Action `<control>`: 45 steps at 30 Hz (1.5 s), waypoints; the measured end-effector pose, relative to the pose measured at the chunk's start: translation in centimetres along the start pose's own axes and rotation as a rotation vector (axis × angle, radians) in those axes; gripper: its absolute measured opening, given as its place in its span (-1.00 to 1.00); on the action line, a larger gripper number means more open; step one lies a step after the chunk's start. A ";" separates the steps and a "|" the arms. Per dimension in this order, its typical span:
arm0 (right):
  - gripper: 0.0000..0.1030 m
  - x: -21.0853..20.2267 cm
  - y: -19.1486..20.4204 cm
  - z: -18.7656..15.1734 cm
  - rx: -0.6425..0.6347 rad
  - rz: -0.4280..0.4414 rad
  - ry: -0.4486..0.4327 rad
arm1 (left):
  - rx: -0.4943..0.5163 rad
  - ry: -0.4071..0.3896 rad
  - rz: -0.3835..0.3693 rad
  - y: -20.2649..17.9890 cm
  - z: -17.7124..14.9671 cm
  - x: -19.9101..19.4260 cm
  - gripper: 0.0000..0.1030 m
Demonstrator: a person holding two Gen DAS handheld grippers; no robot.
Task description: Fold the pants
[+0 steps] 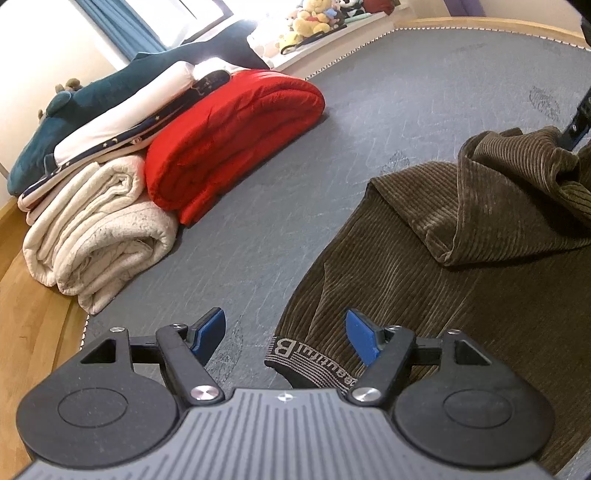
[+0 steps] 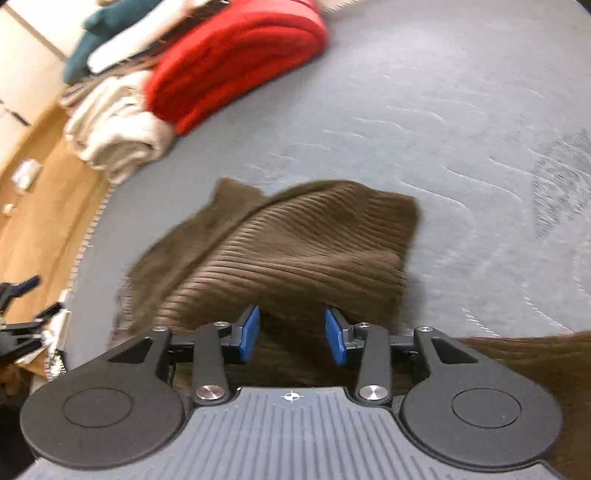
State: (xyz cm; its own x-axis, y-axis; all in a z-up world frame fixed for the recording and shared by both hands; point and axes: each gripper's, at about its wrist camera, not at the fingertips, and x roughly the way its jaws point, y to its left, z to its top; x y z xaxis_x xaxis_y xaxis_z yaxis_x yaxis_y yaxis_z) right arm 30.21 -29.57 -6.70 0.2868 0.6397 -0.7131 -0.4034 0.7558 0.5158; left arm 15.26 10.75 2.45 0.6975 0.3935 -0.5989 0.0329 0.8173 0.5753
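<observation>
Brown corduroy pants (image 1: 461,280) lie on the grey mattress (image 1: 295,184), with one part folded over in a loose ridge (image 1: 509,192) at the right. The lettered waistband corner (image 1: 295,352) lies just under my left gripper (image 1: 286,336), which is open with its blue pads (image 1: 210,332) apart and nothing pinched between them. In the blurred right wrist view, the folded pants (image 2: 295,243) spread ahead of my right gripper (image 2: 291,334). Its blue pads (image 2: 248,332) stand apart above the cloth and do not press on it.
A folded red blanket (image 1: 236,136), a cream blanket roll (image 1: 96,229), a white pillow and a teal plush (image 1: 99,96) are piled at the mattress's left edge. The wooden floor (image 1: 33,325) lies beyond that edge. Soft toys (image 1: 314,18) line the far sill.
</observation>
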 end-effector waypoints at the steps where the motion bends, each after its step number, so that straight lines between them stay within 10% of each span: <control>1: -0.05 0.3 -0.7 0.2 -0.003 -0.032 0.017 | 0.002 0.003 0.001 0.0 0.0 0.1 0.50; 26: 0.10 6.7 0.6 3.9 0.101 0.045 -0.023 | 0.034 0.039 -0.003 -1.7 0.8 1.7 0.51; 32: -0.78 5.9 1.2 5.4 0.036 0.005 -0.136 | 0.048 0.040 -0.016 -2.4 1.1 2.2 0.51; 39: -0.81 1.7 0.1 7.3 0.016 0.059 -0.264 | 0.040 0.031 -0.036 -3.2 1.1 3.1 0.51; 45: -0.83 -6.8 -5.4 9.6 0.176 -0.035 -0.576 | 0.031 0.006 -0.068 -3.7 1.4 3.3 0.51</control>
State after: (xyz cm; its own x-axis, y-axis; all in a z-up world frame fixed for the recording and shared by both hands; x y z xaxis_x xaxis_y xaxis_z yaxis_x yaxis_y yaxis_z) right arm 38.73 -36.64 -0.09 0.7418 0.5495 -0.3844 -0.2496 0.7582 0.6023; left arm 18.42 8.46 -0.91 0.6883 0.3399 -0.6409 0.1025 0.8291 0.5497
